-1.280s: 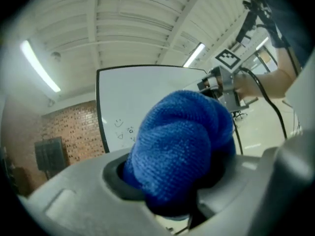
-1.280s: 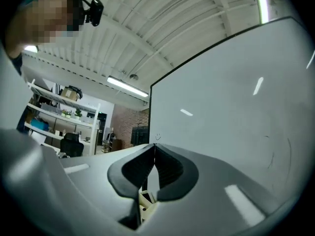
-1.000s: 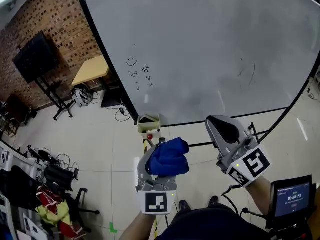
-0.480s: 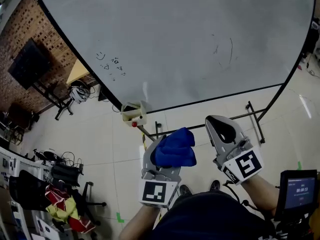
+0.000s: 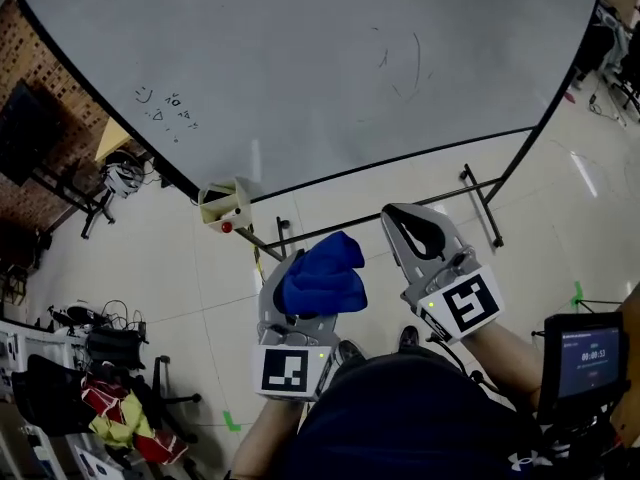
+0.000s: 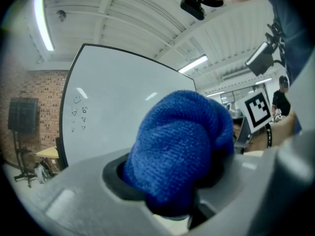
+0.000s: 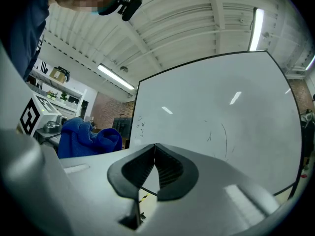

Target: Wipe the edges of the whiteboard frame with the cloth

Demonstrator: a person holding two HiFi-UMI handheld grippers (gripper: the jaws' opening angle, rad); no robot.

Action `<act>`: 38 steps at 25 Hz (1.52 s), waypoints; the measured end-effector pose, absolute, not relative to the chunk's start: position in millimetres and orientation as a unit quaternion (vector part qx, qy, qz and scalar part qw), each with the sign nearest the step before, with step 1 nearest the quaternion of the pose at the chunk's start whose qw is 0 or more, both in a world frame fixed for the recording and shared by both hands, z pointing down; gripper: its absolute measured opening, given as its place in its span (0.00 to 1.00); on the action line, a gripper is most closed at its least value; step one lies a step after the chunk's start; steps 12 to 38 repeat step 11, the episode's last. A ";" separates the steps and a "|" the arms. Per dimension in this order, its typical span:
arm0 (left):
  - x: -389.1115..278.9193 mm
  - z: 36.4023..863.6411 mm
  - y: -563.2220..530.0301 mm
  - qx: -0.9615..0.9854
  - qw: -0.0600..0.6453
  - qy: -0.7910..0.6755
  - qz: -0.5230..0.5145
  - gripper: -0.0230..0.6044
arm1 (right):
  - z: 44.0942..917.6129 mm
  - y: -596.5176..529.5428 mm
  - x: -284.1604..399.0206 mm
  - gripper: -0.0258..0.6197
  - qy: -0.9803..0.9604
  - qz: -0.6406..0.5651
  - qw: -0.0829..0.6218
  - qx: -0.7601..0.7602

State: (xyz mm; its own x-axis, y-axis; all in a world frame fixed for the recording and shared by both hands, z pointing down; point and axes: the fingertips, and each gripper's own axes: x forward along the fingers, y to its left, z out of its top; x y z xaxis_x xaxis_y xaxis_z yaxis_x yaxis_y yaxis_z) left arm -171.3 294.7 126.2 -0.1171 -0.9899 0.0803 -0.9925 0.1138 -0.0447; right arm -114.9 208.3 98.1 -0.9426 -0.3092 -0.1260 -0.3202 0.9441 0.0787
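Observation:
A large whiteboard with a thin black frame stands ahead of me on a wheeled stand. My left gripper is shut on a bunched blue cloth, which fills the left gripper view as a blue cloth between the grey jaws. My right gripper is shut with nothing in it, its ribbed pads meeting. Both are held low in front of my body, short of the board. A few small marks sit near the board's left edge.
A cream holder with a red button hangs at the board's lower left corner. The stand's black legs reach over the tiled floor. A black monitor on a stand, a clutter of cables and bags, and a small timer screen surround me.
Both grippers have come down and back toward my body, and the whiteboard has shifted left and up in the head view. The cloth stays gripped.

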 end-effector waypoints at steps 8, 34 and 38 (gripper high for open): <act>-167.2 131.1 293.6 0.662 0.017 -0.746 0.063 0.39 | 96.5 212.3 -121.5 0.06 0.987 0.040 0.048 -0.149; -155.3 142.4 290.1 0.664 0.026 -0.744 0.068 0.39 | 100.4 208.8 -109.2 0.06 0.986 0.044 0.050 -0.151; -155.3 142.4 290.1 0.664 0.026 -0.744 0.068 0.39 | 100.4 208.8 -109.2 0.06 0.986 0.044 0.050 -0.151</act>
